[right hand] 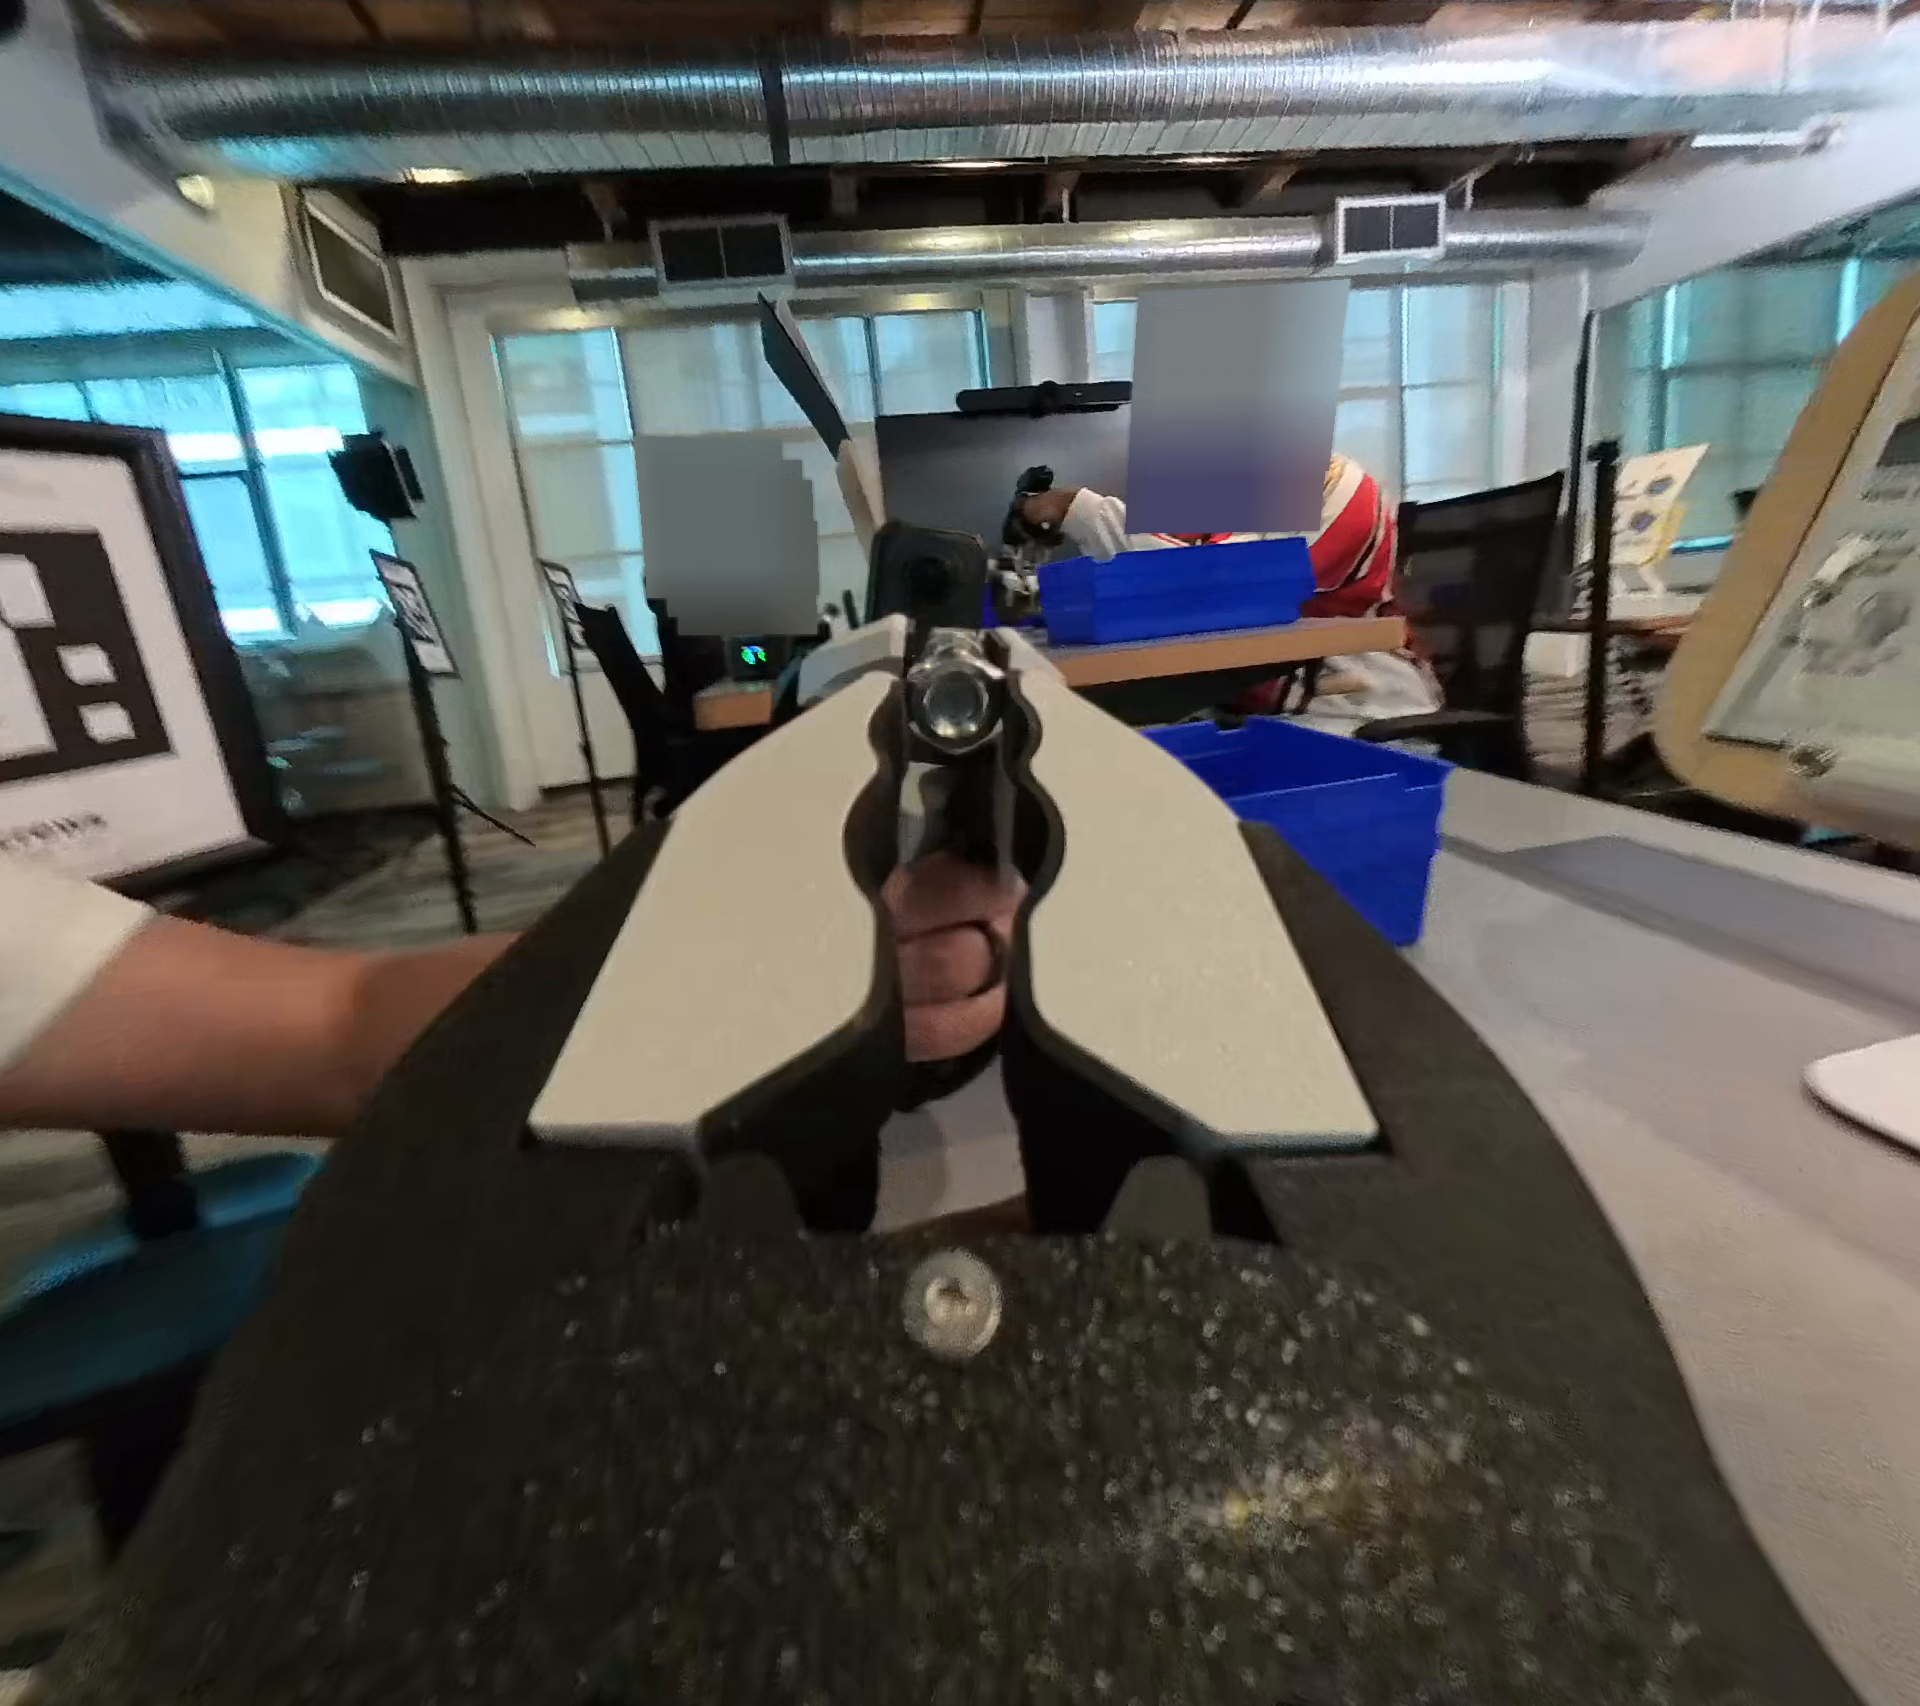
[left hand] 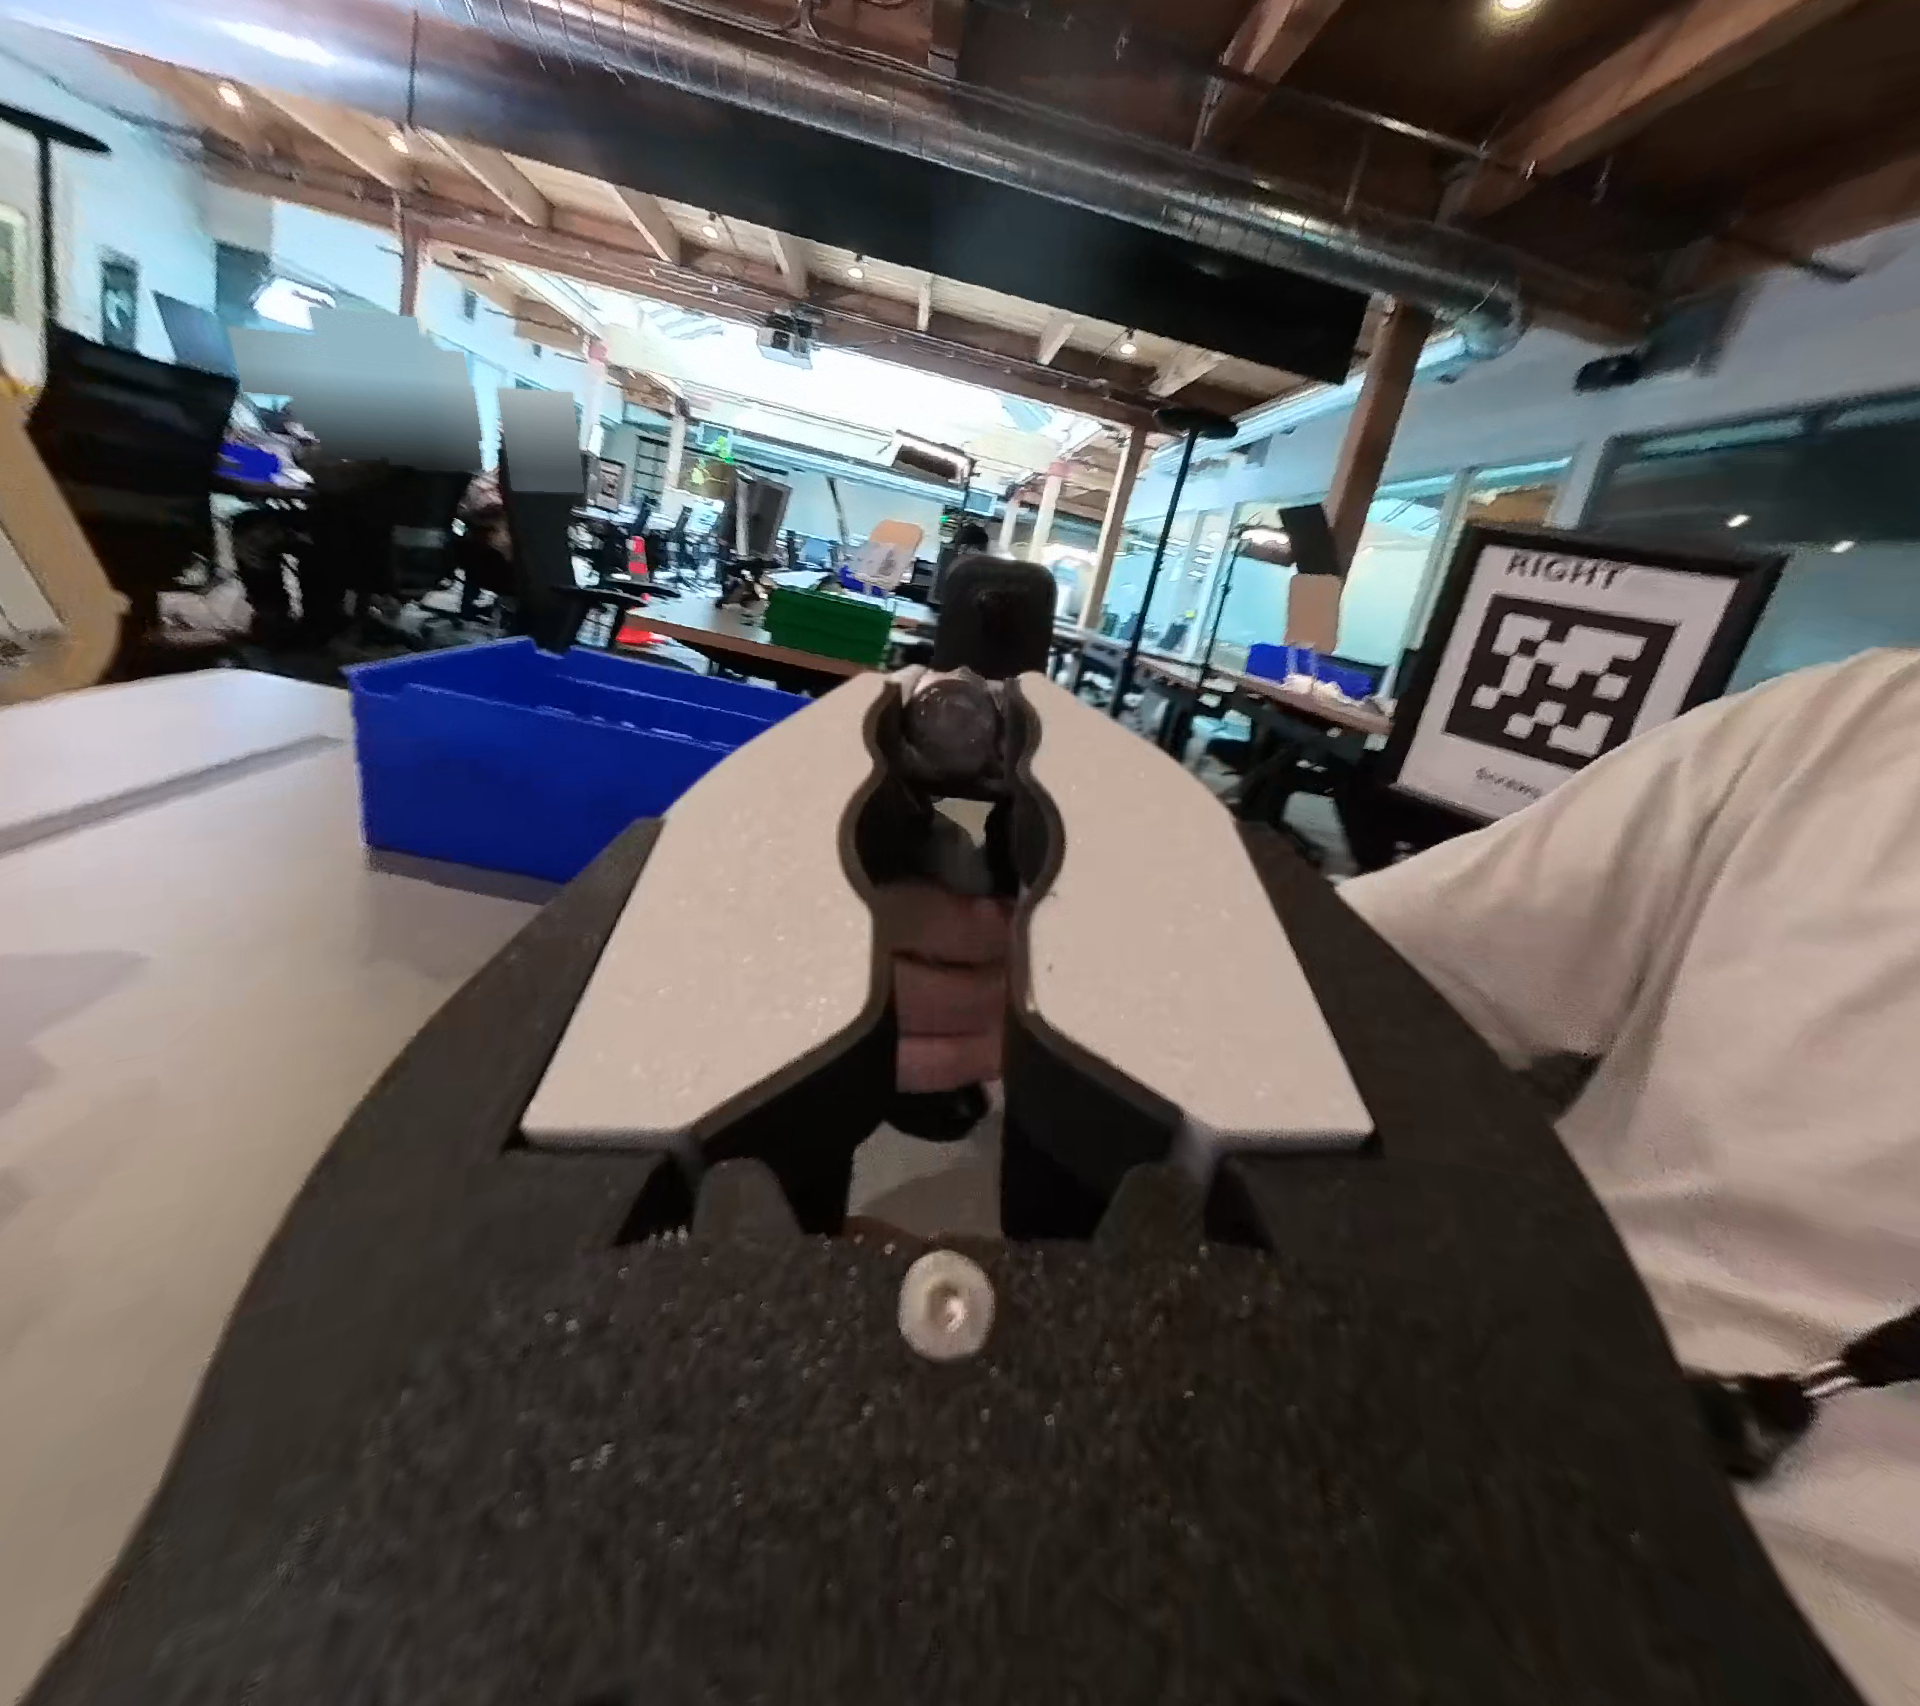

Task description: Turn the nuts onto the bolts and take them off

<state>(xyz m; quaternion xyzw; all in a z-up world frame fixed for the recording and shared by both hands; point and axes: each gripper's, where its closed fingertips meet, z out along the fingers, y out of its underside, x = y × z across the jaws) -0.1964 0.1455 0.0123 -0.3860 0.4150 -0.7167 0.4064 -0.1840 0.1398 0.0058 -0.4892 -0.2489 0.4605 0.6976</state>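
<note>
- Holding both tools raised above the grey table (right hand: 1621, 1085), tips facing each other so each wrist view looks straight at the other tool.
- Left gripper (left hand: 956, 726) has its jaws pressed in around a dark rounded piece at the tips, probably the bolt head (left hand: 951, 721) end-on; too dark to be sure.
- Right gripper (right hand: 954, 706) is pinched on shiny hardware: a bright hex nut (right hand: 951, 702) seen face-on, with more metal running away behind it.
- So the task's pieces sit at the fingertips, mid-air between the two tools, not on the table.
- Whether the nut is already on the thread or just touching: cannot tell, the joint is hidden by the jaws.
- A hand (right hand: 940, 970) wrapped on the opposite handle shows through the gap under each pair of fingers.
- Blue bin (right hand: 1320, 794) sits on the table beyond the tips, apart from the work. A framed marker board (left hand: 1579, 680) stands off the table's edge.
- Step in hand, my read: turning nut against bolt.
- Doing it well: keep the two axes on one line, a tilt would likely cross-thread.
- Keep one tool fixed and roll only the other wrist, with light push along the axis.
- Keep the squeeze firm; the nut is small and smooth and could slip out if pressure drops on a regrip.
- Working over the table would keep a dropped piece from being lost.
</note>
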